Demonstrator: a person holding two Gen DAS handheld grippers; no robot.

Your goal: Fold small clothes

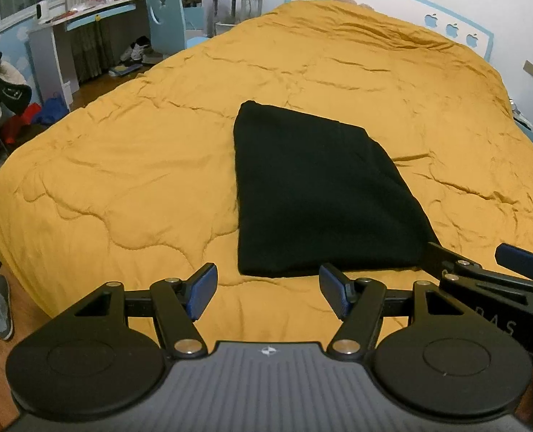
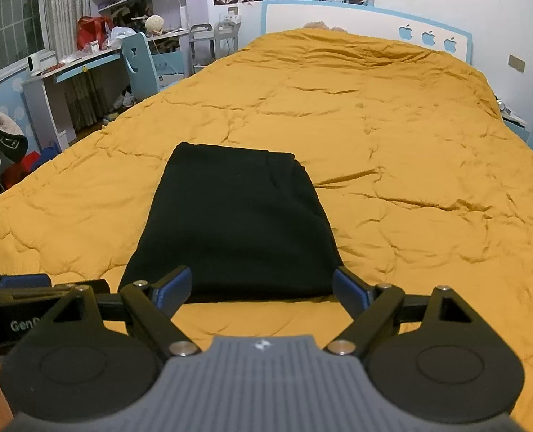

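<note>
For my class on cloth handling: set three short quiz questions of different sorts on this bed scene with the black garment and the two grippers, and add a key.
1. True or false: the left gripper is shut on the black garment.
2. Multiple choice: the black garment lies on A) the wooden floor, B) the yellow quilt, C) the blue chair.
3. Fill in: the right gripper is ____, its fingers either side of the garment's near edge.

Key: 1 false, it is open and holds nothing; 2 B; 3 open.
</note>
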